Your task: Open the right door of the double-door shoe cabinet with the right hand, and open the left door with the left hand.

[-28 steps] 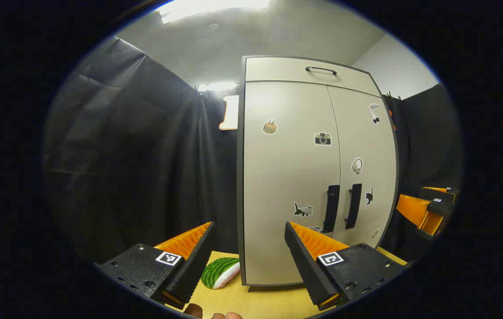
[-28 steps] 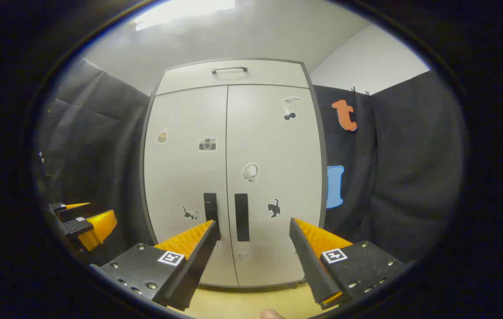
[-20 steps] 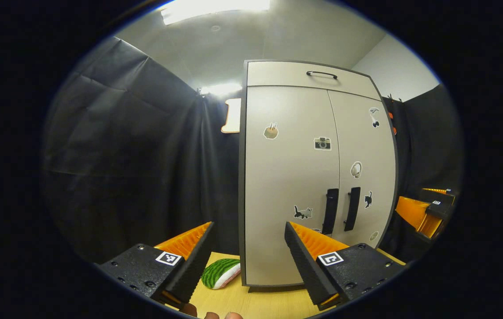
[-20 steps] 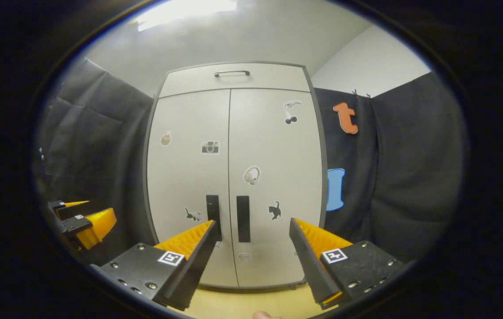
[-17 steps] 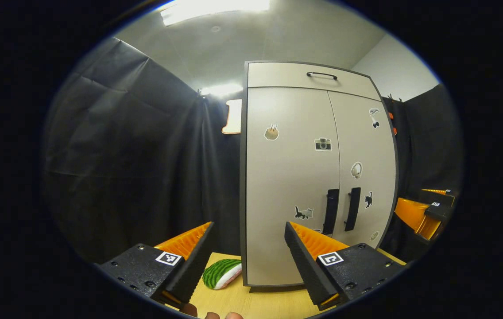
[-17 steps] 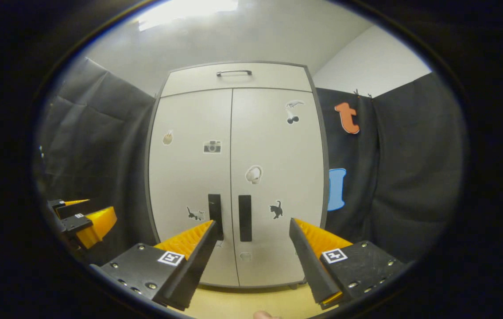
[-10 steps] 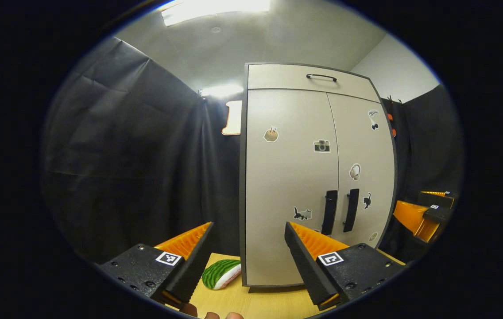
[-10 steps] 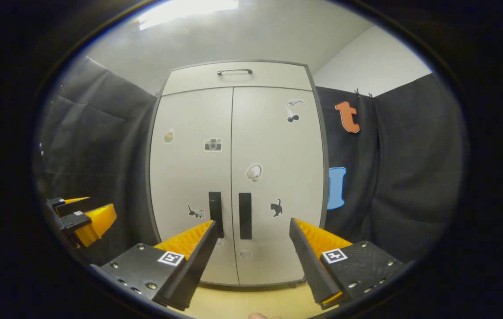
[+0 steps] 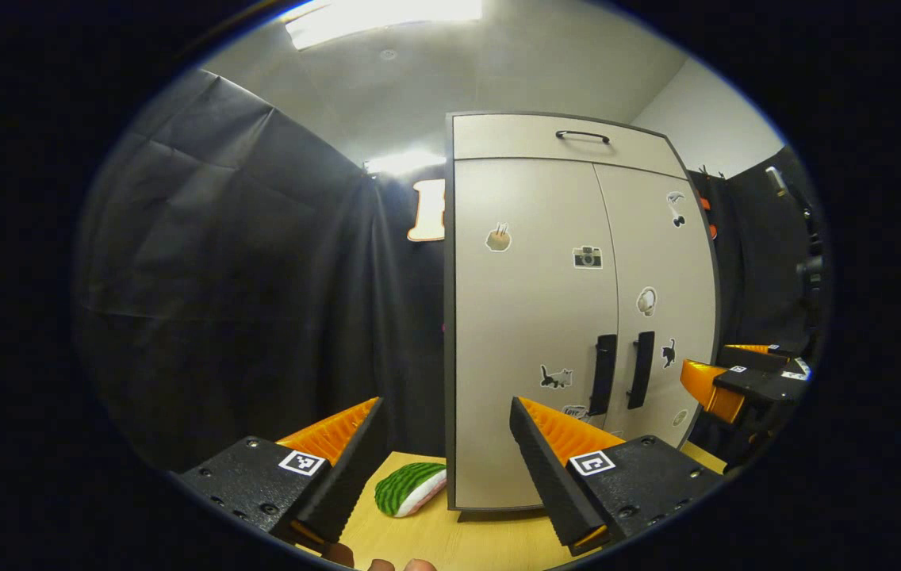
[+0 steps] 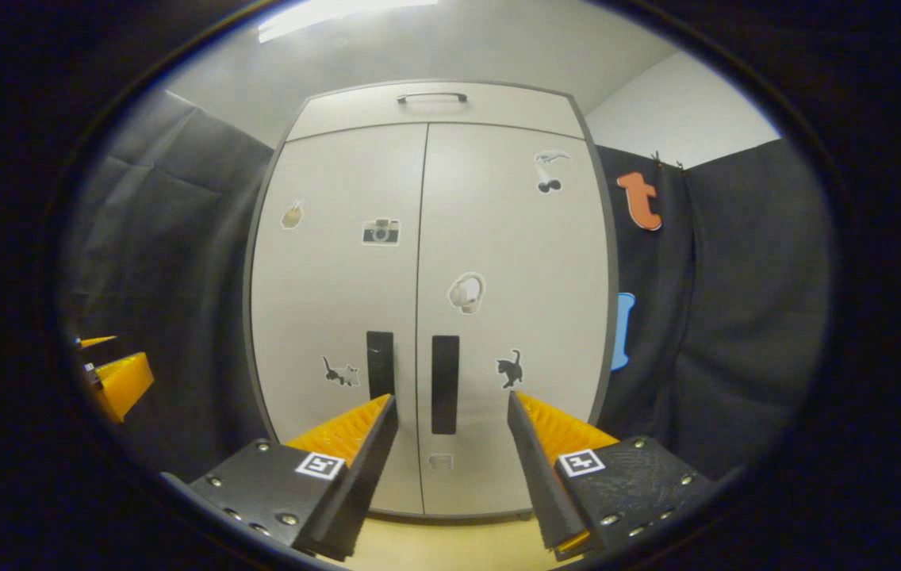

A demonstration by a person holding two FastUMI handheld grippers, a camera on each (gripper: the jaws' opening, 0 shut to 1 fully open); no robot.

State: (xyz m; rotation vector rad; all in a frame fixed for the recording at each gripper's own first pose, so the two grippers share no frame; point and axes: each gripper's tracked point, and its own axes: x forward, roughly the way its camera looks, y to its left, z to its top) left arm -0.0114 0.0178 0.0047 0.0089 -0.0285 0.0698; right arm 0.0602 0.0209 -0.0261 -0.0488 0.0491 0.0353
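The beige shoe cabinet stands upright with both doors shut and stickers on them. In the right gripper view the right door (image 10: 518, 262) has its dark vertical handle (image 10: 443, 384) straight ahead, just above and beyond my open right gripper (image 10: 451, 399). The left door (image 10: 323, 293) carries its handle (image 10: 380, 365) beside it. In the left gripper view the cabinet (image 9: 530, 333) is right of centre, with the left handle (image 9: 603, 374) and right handle (image 9: 642, 369). My left gripper (image 9: 446, 401) is open and empty, well short of the cabinet. The right gripper (image 9: 724, 385) hovers near the right door.
A drawer with a handle (image 10: 431, 97) tops the cabinet. A watermelon-slice toy (image 9: 411, 488) lies on the wooden table (image 9: 466, 543) left of the cabinet's foot. Black cloth walls close in both sides. The left gripper (image 10: 113, 381) shows at the far left.
My right gripper has moved closer to the cabinet, lining up below the right handle, and its fingers have narrowed slightly. The left gripper has shifted a little; both doors stay shut.
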